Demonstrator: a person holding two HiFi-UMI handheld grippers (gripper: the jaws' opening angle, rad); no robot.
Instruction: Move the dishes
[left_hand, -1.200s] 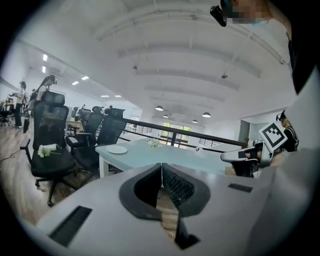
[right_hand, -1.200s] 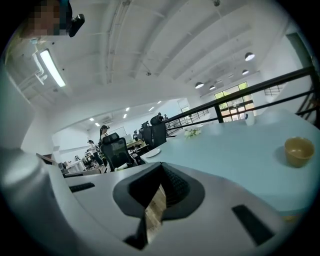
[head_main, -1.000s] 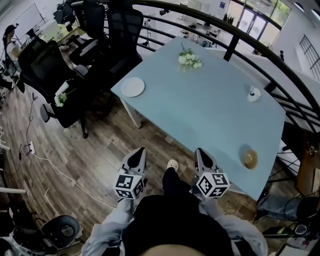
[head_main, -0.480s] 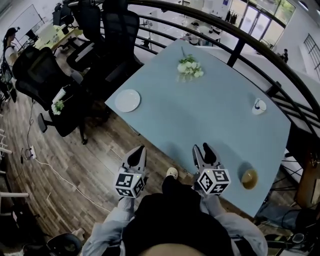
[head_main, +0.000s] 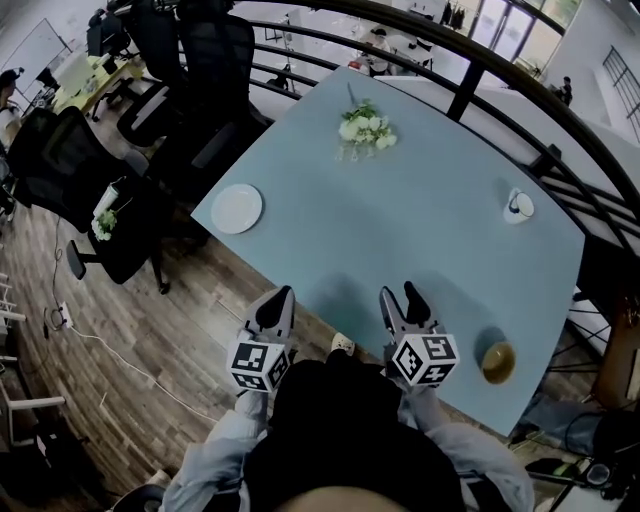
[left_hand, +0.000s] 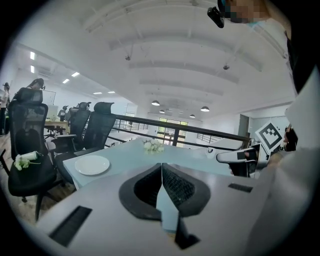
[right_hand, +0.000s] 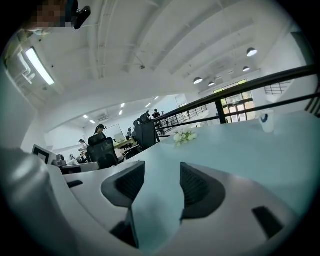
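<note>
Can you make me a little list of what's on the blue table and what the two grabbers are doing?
table: light blue, four things on it
plate: white, at the left corner
flowers: white bunch, far side
cup: small, white, far right edge
bowl: brown, near right corner
left gripper: jaws shut, holding nothing
right gripper: jaws apart, just been opening, nothing between them

Pale blue surface (head_main: 420, 230), white plate (head_main: 237, 209), white flowers (head_main: 362, 128), tan bowl (head_main: 497, 361), white cup (head_main: 518, 206). My left gripper (head_main: 282, 292) and right gripper (head_main: 399, 293): white, black-and-white marker squares. Brown wood floor (head_main: 150, 320).
</note>
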